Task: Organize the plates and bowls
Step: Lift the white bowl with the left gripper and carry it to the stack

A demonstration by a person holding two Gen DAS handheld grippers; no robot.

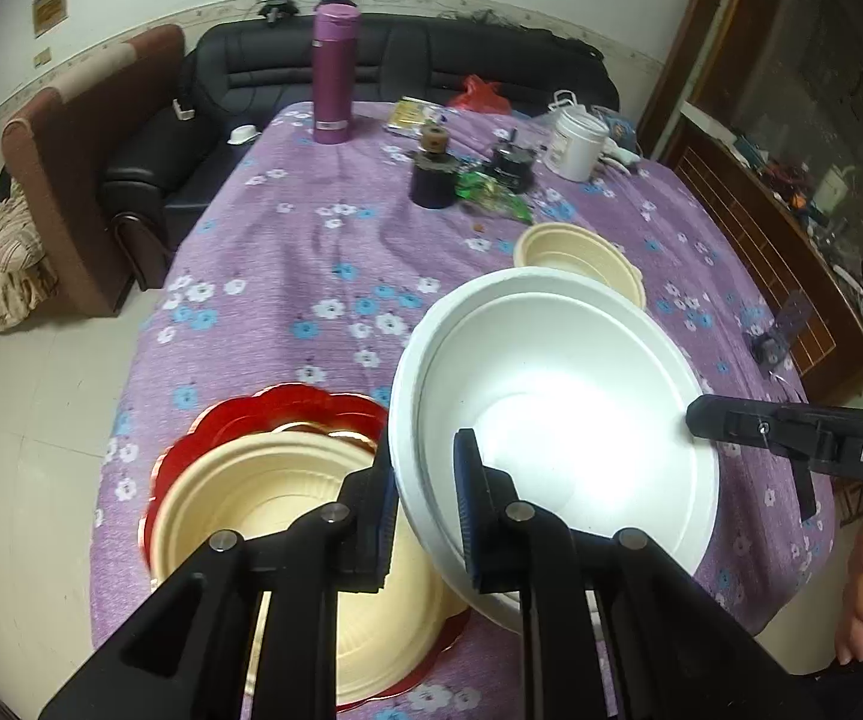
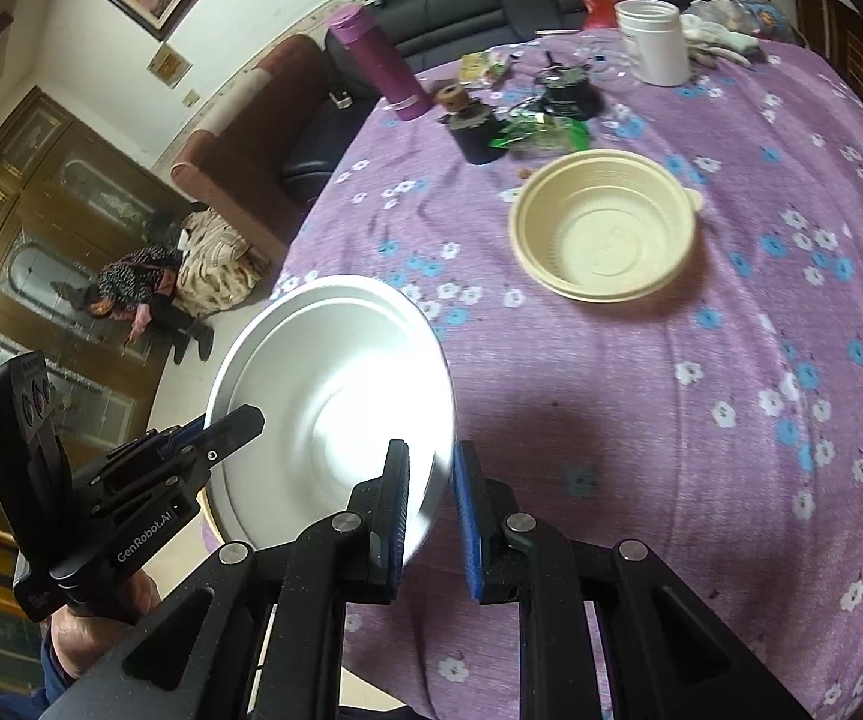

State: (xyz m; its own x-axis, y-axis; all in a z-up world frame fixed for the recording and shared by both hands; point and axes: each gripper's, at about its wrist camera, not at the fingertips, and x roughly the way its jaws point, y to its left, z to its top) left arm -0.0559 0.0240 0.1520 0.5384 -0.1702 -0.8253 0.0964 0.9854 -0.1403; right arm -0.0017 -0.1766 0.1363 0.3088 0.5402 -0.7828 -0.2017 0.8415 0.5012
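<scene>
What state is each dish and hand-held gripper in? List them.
White plate: lifted, tilted, gripped at both edges.
Beige bowl: upright, empty, on the cloth.
Beige plate: stacked on the red plate.
Left hand-held gripper: shut on the white plate.
Right hand-held gripper: shut on the white plate.

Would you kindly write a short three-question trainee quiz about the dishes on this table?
1. True or false: both claws grip the white bowl.
2. Which dish rests on the red plate? A) beige plate B) purple flask C) white jar
3. Fill in: the beige bowl stands alone on the ____ tablecloth.

Key: 1 true, the left claw and right claw pinch opposite rims. 2 A, the beige plate. 3 purple, see the tablecloth.
</scene>
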